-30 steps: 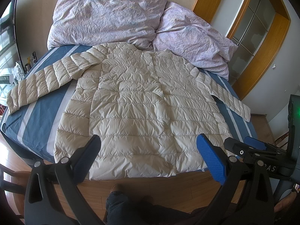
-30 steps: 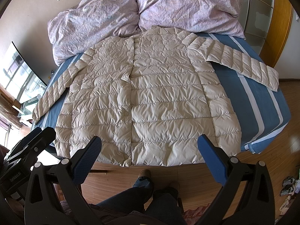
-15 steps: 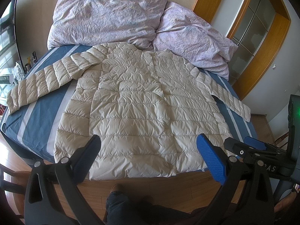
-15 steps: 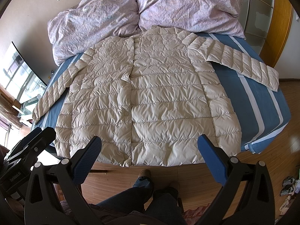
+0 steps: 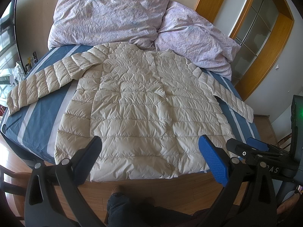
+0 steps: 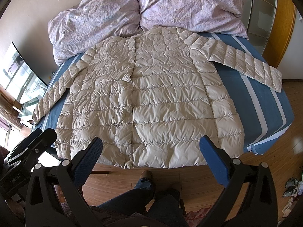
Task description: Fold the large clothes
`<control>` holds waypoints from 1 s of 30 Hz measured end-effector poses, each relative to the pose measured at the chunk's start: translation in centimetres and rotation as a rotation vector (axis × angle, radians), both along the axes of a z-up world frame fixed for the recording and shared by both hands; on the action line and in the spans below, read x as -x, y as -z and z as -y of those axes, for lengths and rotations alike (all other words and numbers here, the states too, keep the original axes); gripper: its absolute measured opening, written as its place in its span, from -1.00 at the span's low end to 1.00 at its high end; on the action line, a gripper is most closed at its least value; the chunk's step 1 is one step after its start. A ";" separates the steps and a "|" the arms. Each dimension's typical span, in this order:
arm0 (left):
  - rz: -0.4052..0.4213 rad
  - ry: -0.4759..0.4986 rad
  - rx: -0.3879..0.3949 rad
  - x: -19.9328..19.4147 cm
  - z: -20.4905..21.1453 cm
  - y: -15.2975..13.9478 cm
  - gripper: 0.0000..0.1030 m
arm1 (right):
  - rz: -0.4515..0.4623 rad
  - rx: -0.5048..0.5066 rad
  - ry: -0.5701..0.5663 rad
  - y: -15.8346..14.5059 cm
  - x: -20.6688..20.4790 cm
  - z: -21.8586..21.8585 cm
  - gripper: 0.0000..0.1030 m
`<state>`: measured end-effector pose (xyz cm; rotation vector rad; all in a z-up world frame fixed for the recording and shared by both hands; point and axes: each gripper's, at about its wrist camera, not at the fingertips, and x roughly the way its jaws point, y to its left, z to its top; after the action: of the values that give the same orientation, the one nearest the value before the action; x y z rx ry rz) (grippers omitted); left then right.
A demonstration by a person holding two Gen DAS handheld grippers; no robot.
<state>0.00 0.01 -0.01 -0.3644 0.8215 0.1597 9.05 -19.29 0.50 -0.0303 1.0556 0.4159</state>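
light: bright, even daylight | source: large glass windows (image 6: 20, 87) at left edge | glare: sheen on quilted beige down jacket (image 5: 136, 113) and glossy brown wooden floor (image 6: 295, 143) | shadows: soft, in jacket quilting | blur: none, both views sharp | distortion: strong fisheye bending, black vignette at corners

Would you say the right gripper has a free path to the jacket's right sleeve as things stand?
Probably yes. The right gripper is open and empty, and the sleeve lies flat on the bed with nothing on it, though it lies well beyond the hem.
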 end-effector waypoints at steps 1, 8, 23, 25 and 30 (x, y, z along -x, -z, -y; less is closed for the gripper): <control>0.000 0.000 0.000 0.0 0.0 0.0 0.96 | 0.000 0.000 0.000 0.0 0.0 0.0 0.97; -0.001 -0.001 0.000 0.0 0.0 0.0 0.96 | -0.007 -0.004 0.003 -0.3 -0.4 0.3 0.97; -0.057 -0.056 -0.011 -2.4 -1.0 1.5 0.96 | -0.017 -0.063 0.070 1.6 -5.0 2.3 0.97; -0.066 -0.063 -0.026 -3.0 -1.1 1.8 0.96 | -0.030 -0.079 0.095 2.1 -6.7 3.4 0.97; -0.091 -0.078 -0.056 -4.9 -1.5 2.3 0.96 | -0.059 -0.078 0.211 3.5 -11.8 7.4 0.97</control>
<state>4.93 1.48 -2.31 -0.3391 0.8908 0.2731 20.81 -26.70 -3.04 0.1630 1.0876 0.2673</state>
